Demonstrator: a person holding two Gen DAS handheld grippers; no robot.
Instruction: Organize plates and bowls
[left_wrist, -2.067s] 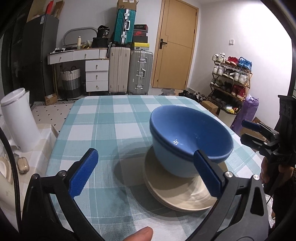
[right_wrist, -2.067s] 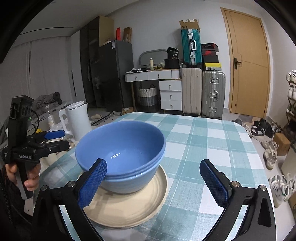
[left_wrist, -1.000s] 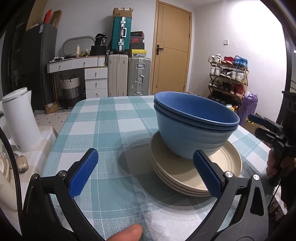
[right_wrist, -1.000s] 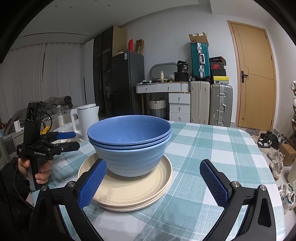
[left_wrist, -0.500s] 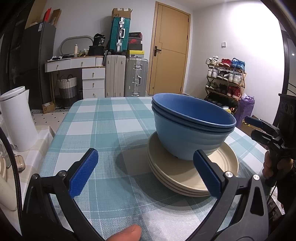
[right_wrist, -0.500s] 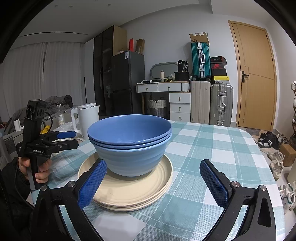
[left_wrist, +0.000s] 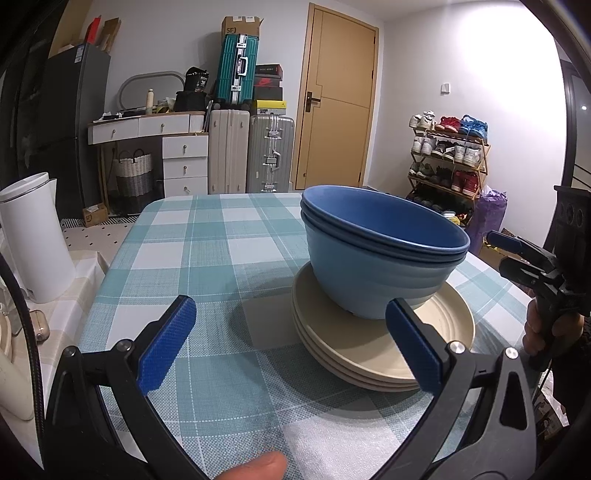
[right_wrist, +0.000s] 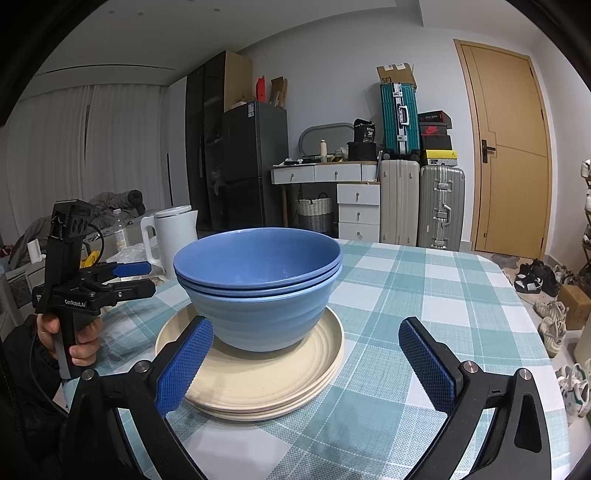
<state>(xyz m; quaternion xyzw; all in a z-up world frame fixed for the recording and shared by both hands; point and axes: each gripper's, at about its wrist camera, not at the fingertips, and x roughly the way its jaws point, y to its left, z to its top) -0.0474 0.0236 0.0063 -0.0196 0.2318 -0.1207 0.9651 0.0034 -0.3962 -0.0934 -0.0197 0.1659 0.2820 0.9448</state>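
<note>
Three blue bowls (right_wrist: 258, 291) sit nested on stacked cream plates (right_wrist: 255, 384); left gripper (left_wrist: 291, 343) and right gripper (right_wrist: 306, 365) both gape wide, empty — task looks essentially complete.

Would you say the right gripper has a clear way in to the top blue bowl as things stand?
Probably yes. The right gripper is open and empty, facing the nested bowls on the plates, with nothing between. The left gripper sits off to the far side, clear of the path.
</note>
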